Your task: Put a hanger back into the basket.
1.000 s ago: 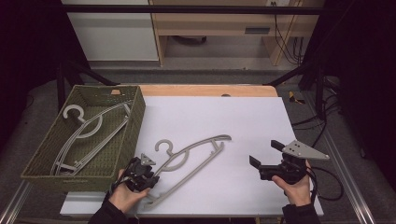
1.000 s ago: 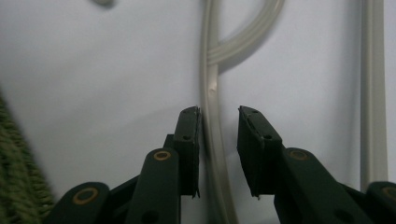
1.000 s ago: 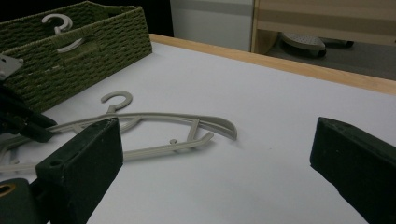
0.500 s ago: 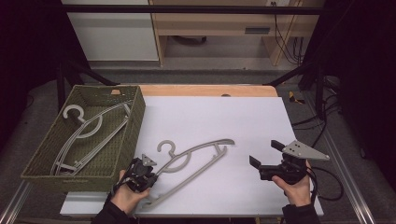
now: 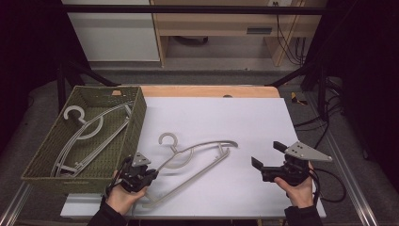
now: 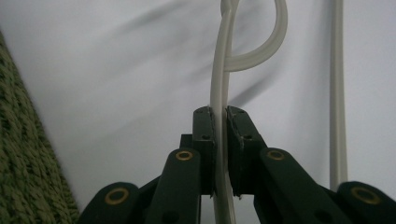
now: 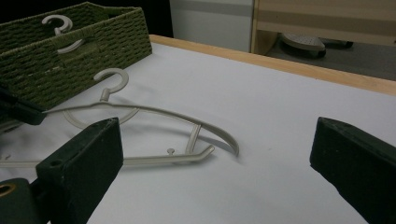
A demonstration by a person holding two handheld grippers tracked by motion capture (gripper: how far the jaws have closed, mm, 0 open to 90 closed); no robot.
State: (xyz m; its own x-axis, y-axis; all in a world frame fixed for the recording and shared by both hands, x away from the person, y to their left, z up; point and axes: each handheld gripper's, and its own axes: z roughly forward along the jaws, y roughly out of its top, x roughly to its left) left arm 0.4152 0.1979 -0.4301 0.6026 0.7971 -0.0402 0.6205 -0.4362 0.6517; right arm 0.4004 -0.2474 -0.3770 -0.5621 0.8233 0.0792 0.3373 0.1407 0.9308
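Note:
A pale grey plastic hanger [image 5: 203,145] lies across the white table top [image 5: 226,117], its hook [image 5: 165,139] pointing toward the basket. My left gripper [image 5: 147,174], near the front left edge, is shut on the hanger's thin arm. In the left gripper view both pads [image 6: 205,135] press on that arm [image 6: 218,70], and the hook curves beyond them. My right gripper [image 5: 267,154] is held at the front right, a little above the table, and stands open with nothing between its jaws. It [image 7: 217,135] faces the hanger [image 7: 140,109].
A green woven basket [image 5: 136,117] stands at the left with another hanger [image 5: 89,127] lying in it, also seen in the right gripper view [image 7: 58,21]. The table's wooden far edge [image 5: 211,91] runs behind. A cable trails from the right gripper.
The left hand has shifted slightly and the hanger's hook end has moved a little away from me. The right gripper has stayed where it was.

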